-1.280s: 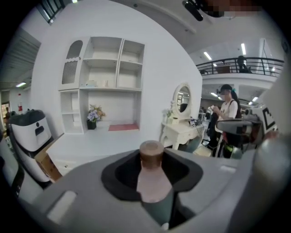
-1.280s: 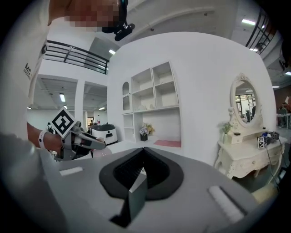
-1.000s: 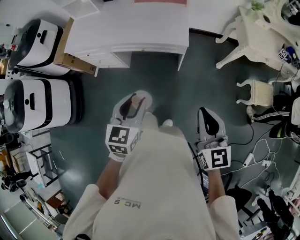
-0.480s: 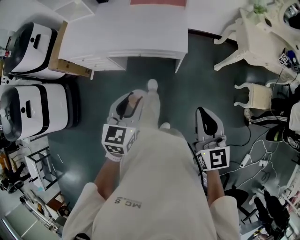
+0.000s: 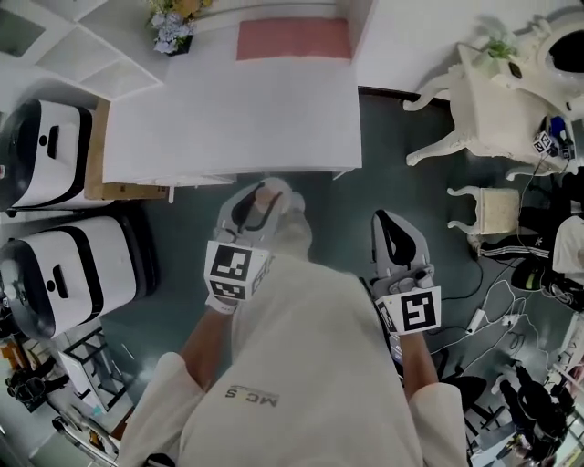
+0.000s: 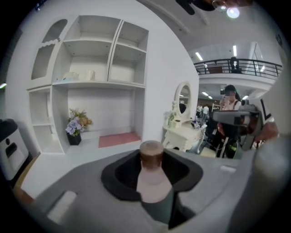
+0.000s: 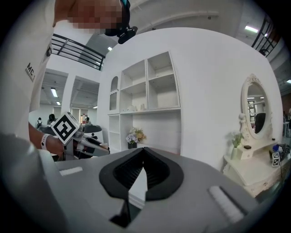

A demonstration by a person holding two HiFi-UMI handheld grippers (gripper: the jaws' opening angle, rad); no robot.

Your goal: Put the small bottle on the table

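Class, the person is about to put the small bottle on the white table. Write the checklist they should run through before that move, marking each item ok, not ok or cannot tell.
1. Small bottle gripped: ok. The left claw is shut on its body.
2. Bottle over the white table: not ok. In the head view the claw is just short of the near edge, above the floor.
3. Landing spot bare: ok. The front of the top is bare; the flowers and pink mat sit at the back.
4. Right claw out of the way: ok. It is shut, empty and beside the person.
5. Height above the tabletop: cannot tell.
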